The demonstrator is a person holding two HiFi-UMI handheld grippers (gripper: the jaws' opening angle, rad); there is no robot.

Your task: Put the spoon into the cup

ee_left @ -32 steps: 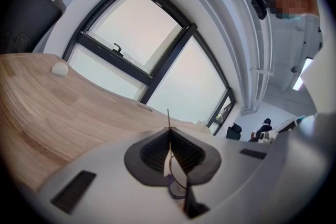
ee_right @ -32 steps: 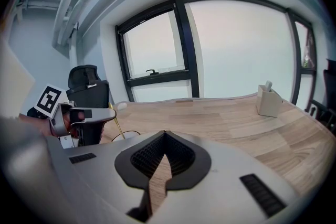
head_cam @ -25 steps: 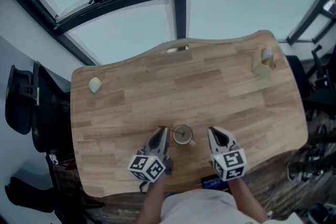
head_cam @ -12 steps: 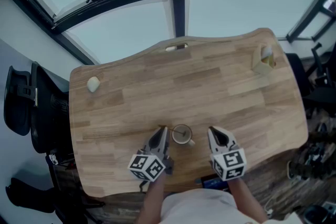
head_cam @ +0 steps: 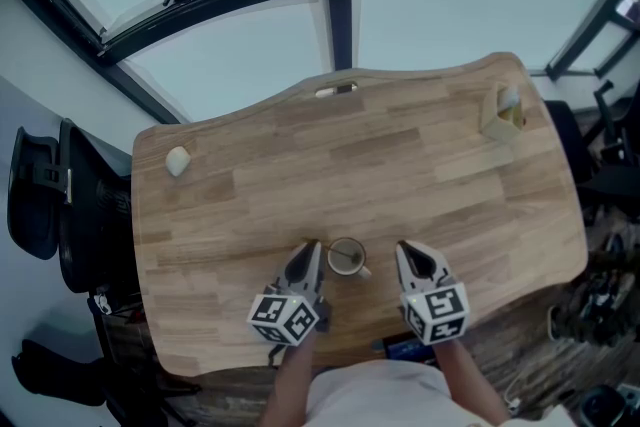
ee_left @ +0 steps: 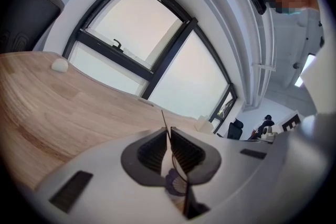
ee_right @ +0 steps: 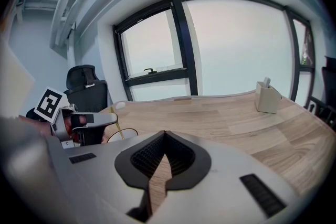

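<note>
A small cup (head_cam: 347, 257) stands near the table's (head_cam: 400, 165) front edge, between my two grippers. A thin golden spoon (ee_right: 118, 126) leans with its lower end in the cup (ee_right: 122, 135). My left gripper (head_cam: 310, 251) sits just left of the cup. Its jaws are closed on the spoon's thin handle (ee_left: 164, 120), which pokes out past the tips of the left gripper (ee_left: 167, 136). My right gripper (head_cam: 405, 255) rests to the right of the cup. The right gripper (ee_right: 165, 136) is shut with nothing in it.
A beige holder (head_cam: 503, 115) stands at the table's far right corner. A small pale lump (head_cam: 178, 160) lies at the far left. A black office chair (head_cam: 40, 205) is left of the table. Windows run behind the far edge.
</note>
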